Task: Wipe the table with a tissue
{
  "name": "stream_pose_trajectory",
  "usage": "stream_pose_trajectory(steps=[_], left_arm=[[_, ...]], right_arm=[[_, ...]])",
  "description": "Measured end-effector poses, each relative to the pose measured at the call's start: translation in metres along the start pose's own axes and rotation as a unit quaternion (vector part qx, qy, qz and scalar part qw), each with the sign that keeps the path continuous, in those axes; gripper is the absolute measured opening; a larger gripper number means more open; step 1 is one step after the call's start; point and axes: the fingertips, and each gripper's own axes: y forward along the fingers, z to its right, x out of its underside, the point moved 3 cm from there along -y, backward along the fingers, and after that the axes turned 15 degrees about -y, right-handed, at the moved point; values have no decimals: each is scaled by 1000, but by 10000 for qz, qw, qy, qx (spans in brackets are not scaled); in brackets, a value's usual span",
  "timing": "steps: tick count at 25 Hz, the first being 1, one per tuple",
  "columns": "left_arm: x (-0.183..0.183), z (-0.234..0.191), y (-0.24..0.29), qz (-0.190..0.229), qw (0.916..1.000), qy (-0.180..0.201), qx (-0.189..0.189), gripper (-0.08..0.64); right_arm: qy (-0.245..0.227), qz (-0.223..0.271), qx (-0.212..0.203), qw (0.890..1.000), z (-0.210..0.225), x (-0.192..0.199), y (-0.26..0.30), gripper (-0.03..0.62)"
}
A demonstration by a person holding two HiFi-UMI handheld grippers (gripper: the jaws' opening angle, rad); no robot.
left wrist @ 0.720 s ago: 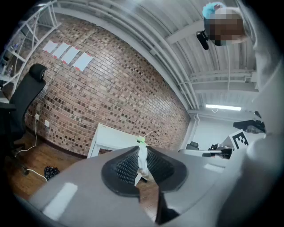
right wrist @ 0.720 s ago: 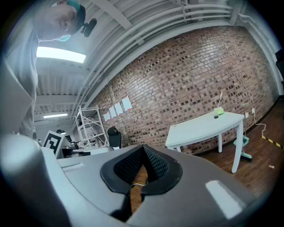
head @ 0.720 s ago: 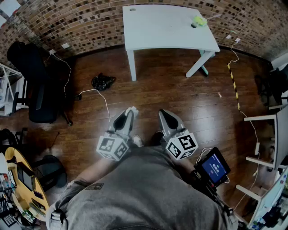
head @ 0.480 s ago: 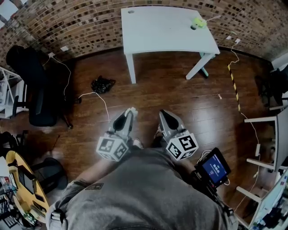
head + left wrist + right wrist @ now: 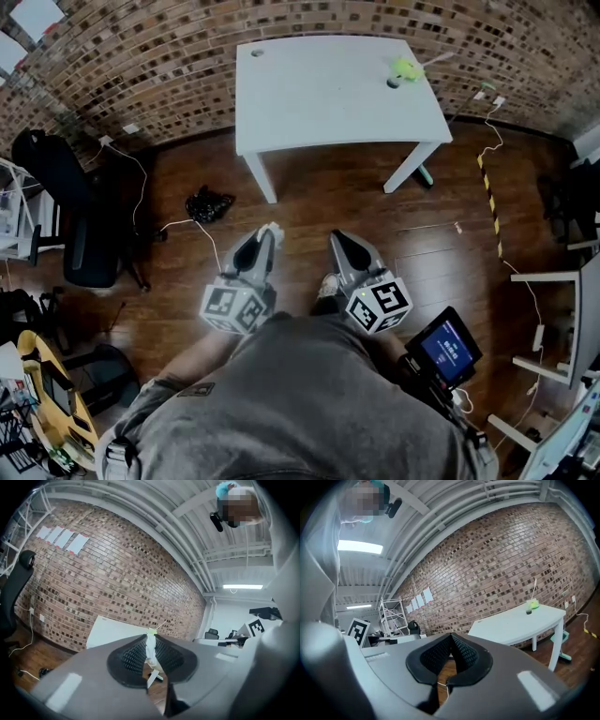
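The white table (image 5: 328, 94) stands against the brick wall, well ahead of both grippers, with wooden floor between. A small green object (image 5: 405, 69) sits near its far right corner. My left gripper (image 5: 269, 231) is held low in front of the person's body, shut on a strip of white tissue (image 5: 150, 649) that sticks out between the pads. The right gripper (image 5: 337, 238) is beside it, shut with nothing between its pads. The table (image 5: 515, 623) and the green object (image 5: 532, 604) also show in the right gripper view.
A black office chair (image 5: 80, 216) stands at the left, and a black bag (image 5: 208, 202) lies on the floor near the table's left leg. Cables and a yellow-black strip (image 5: 489, 192) run along the right. A blue-screened device (image 5: 448, 347) hangs at the person's right side.
The table sits lower and larger in the head view, so the person has come closer to it. Both grippers hold the same pose and stay shut.
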Motion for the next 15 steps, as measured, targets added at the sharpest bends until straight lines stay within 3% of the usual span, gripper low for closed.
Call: stream_pose_trajectory(steps=[10,15], left_arm=[[14,38,95,-62,9998,82,-164,43],[17,38,130,-176,9997,121,-144,43]], right_arm=[[199,-21,13,9998,107,-5,4,12],[348,-19,152,9993,137,-1,11,12]])
